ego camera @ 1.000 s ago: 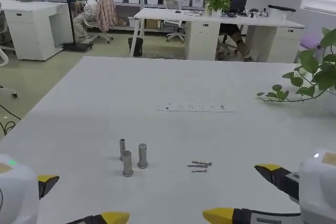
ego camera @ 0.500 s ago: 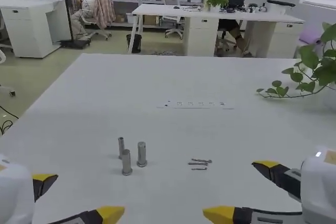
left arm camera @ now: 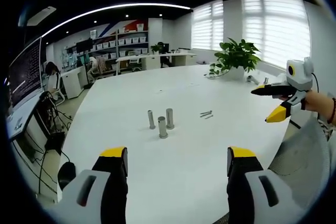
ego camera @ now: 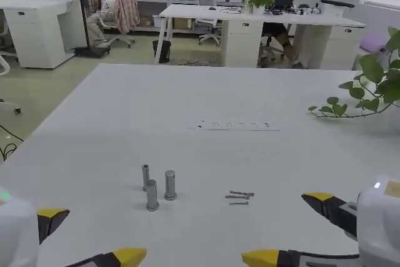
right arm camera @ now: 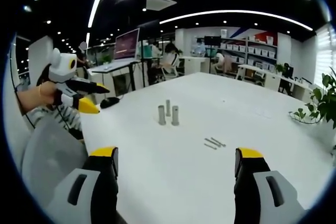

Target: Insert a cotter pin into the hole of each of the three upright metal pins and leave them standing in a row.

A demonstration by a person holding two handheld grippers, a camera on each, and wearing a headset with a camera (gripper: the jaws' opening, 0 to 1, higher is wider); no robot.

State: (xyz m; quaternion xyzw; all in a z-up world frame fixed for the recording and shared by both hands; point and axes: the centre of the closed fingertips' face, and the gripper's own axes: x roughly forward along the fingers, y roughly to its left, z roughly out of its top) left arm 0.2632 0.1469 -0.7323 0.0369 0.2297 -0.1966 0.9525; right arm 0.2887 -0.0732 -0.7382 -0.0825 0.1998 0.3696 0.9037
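Nothing on the table [ego camera: 250, 154] is shifting since a second ago; our head is only tipping slightly, and both grippers are staying at the near edge. We are holding the left gripper [ego camera: 90, 237] wide open and empty over bare tabletop. The right gripper [ego camera: 289, 228] is gaping just as wide, also empty. Open white surface is lying between them and the work. The three pins [ego camera: 170, 185] are standing upright in a tight cluster left of centre, not in a row. The cotter pins [ego camera: 237, 197] are lying flat to their right, apart from them. Farther on, a strip [ego camera: 234, 126] is lying across the middle, and a plant [ego camera: 369, 85] is trailing over the right edge. Past the far edge, desks [ego camera: 250, 20], chairs and shelves are crowding the room.
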